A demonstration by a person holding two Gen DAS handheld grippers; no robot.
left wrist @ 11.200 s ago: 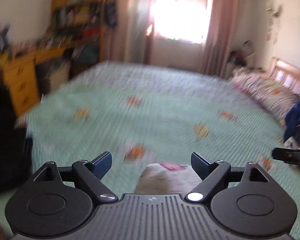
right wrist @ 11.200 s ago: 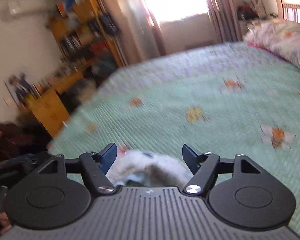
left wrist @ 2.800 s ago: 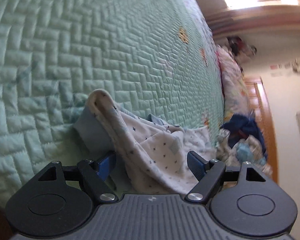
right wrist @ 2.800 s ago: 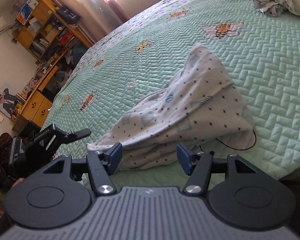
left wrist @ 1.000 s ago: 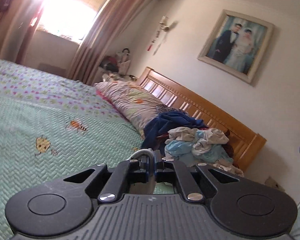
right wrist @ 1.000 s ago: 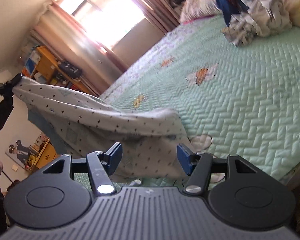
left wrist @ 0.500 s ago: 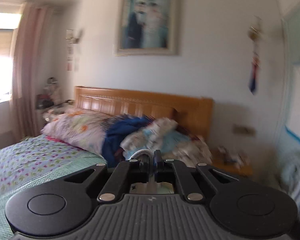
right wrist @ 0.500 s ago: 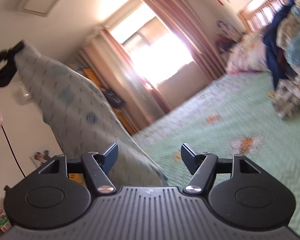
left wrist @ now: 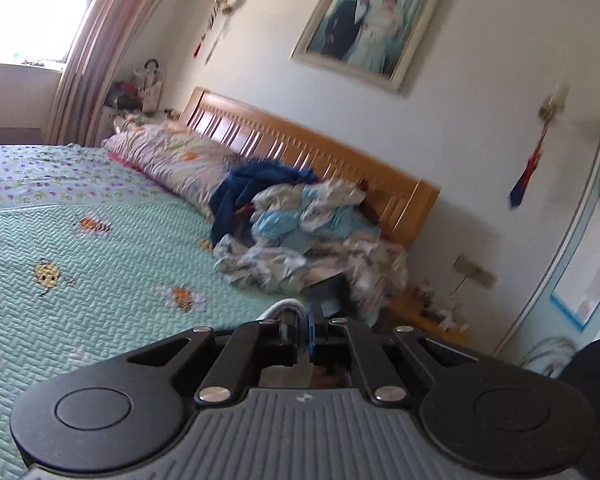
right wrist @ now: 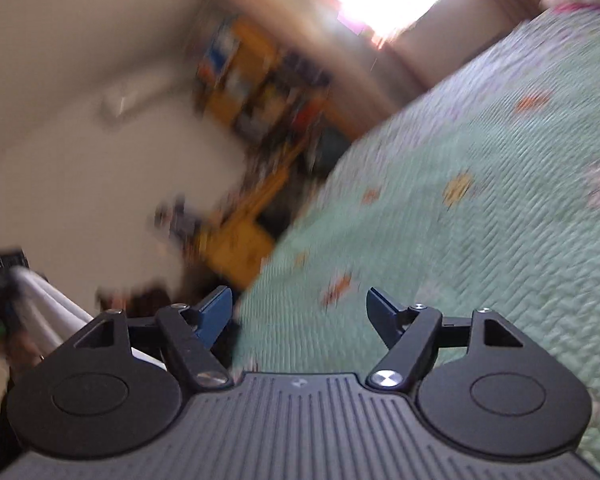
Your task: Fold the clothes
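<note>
Left wrist view: left gripper (left wrist: 305,334) tilted slightly downward over the bed's near edge, fingers clenched on a fold of pale garment (left wrist: 281,307). Ahead, a heap of unfolded clothes (left wrist: 300,236) at the headboard (left wrist: 300,148) end of the green quilt (left wrist: 100,264), beside a pillow (left wrist: 172,160).

Right wrist view, blurred: right gripper (right wrist: 300,316) over the quilt's (right wrist: 480,220) near edge, fingers parted, having just widened, nothing between them. Orange shelves (right wrist: 260,92) beyond.

place: home bedroom | signs: quilted bed (left wrist: 100,280), wooden headboard (left wrist: 300,148), framed portrait (left wrist: 366,28), curtained window (left wrist: 28,8)
</note>
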